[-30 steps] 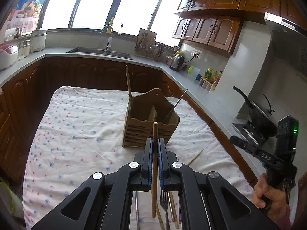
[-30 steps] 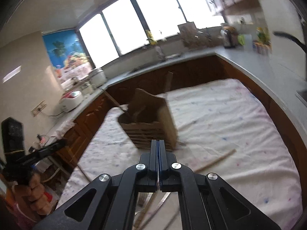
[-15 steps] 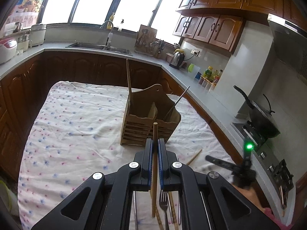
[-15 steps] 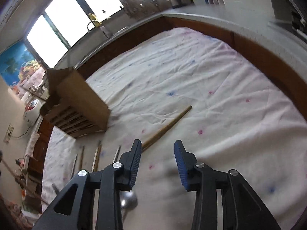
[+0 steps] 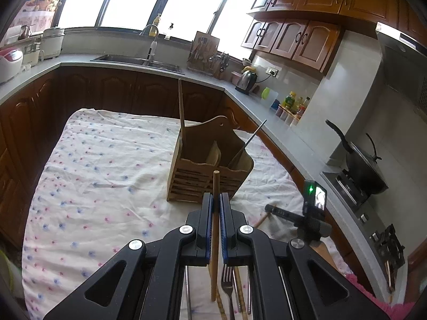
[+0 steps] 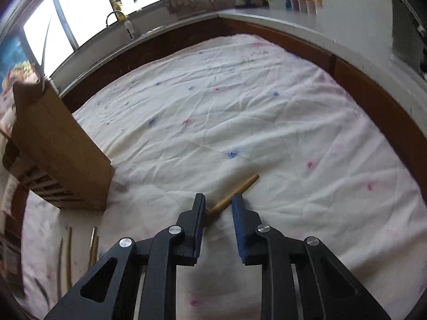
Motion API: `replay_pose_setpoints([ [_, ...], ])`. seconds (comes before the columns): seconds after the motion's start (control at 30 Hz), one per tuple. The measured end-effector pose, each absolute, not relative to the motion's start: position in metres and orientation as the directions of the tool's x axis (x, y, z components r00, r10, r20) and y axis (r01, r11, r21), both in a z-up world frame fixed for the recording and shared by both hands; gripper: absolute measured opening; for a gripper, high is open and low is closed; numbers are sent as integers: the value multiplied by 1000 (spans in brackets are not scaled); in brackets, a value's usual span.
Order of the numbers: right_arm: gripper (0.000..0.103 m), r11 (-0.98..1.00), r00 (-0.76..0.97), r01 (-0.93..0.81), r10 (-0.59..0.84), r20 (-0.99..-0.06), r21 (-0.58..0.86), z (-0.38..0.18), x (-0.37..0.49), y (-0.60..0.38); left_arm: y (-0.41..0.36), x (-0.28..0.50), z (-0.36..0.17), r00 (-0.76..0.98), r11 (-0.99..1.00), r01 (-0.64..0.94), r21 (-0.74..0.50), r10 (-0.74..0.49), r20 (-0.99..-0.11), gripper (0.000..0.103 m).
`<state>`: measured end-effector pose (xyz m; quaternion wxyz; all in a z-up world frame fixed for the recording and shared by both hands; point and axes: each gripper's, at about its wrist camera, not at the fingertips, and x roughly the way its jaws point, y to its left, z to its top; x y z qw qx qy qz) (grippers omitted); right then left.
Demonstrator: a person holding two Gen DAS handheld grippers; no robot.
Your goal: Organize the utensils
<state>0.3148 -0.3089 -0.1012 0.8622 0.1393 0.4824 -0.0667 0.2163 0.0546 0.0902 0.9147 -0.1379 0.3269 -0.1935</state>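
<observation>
My left gripper [image 5: 216, 196] is shut on a wooden chopstick [image 5: 215, 184] that stands up between its pads, just in front of the wooden utensil caddy [image 5: 208, 165]. A wooden stick and a metal utensil stand in the caddy. A fork [image 5: 228, 285] and other utensils lie on the cloth below the left gripper. My right gripper [image 6: 217, 200] points down at the cloth, its jaws closing around a second wooden chopstick [image 6: 240, 188] that lies flat; a gap still shows beside the right pad. The caddy [image 6: 61, 154] stands to its left.
The table is covered by a white flowered cloth [image 6: 240, 106]. More utensils [image 6: 68, 256] lie in a row left of the right gripper. Dark cabinets and a grey counter ring the table, with a wok [image 5: 365, 170], kettle [image 5: 245, 80] and sink [image 5: 138, 61].
The right gripper dropped toward the cloth and tilted down, opened from shut, then narrowed around the lying chopstick. The left gripper kept still with its chopstick.
</observation>
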Motion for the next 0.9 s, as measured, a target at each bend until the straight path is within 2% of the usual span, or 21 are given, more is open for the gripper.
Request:
replay_pose_setpoints([
  [0.03, 16, 952, 531, 249, 20, -847, 179, -101, 314, -311, 55, 217, 90, 712, 887, 262, -380, -444, -544, 3],
  [0.07, 0, 948, 539, 250, 32, -842, 196, -100, 314, -313, 55, 218, 90, 713, 887, 260, -382, -443, -544, 3],
  [0.17, 0, 929, 554, 246, 99, -827, 276, -93, 311, -318, 56, 217, 90, 714, 887, 255, -386, -442, -543, 3],
  [0.27, 0, 926, 558, 239, 116, -822, 293, -86, 310, -318, 58, 214, 91, 719, 886, 253, -388, -440, -538, 3],
  [0.3, 1, 922, 547, 238, 132, -827, 305, -87, 311, -319, 59, 213, 91, 721, 886, 252, -388, -440, -536, 3],
  [0.4, 15, 882, 537, 262, 205, -818, 393, -92, 307, -327, 62, 209, 92, 725, 885, 252, -391, -440, -530, 3],
  [0.43, 26, 885, 549, 233, 222, -806, 403, -89, 304, -325, 62, 208, 92, 726, 885, 252, -392, -441, -528, 3],
  [0.47, 33, 888, 549, 216, 233, -803, 406, -87, 302, -324, 63, 207, 92, 727, 884, 251, -393, -441, -527, 3],
  [0.53, 33, 878, 523, 141, 326, -788, 457, -81, 291, -312, 65, 206, 91, 727, 882, 248, -400, -442, -525, 3],
  [0.63, 37, 912, 509, 127, 277, -815, 389, -71, 264, -294, 68, 205, 90, 727, 878, 244, -411, -446, -522, 3],
  [0.77, 37, 927, 530, 103, 256, -809, 362, -58, 215, -274, 72, 203, 89, 730, 872, 245, -423, -453, -512, 3],
  [0.9, 36, 932, 460, 62, 291, -839, 358, -64, 190, -249, 75, 202, 89, 730, 869, 248, -428, -458, -507, 3],
])
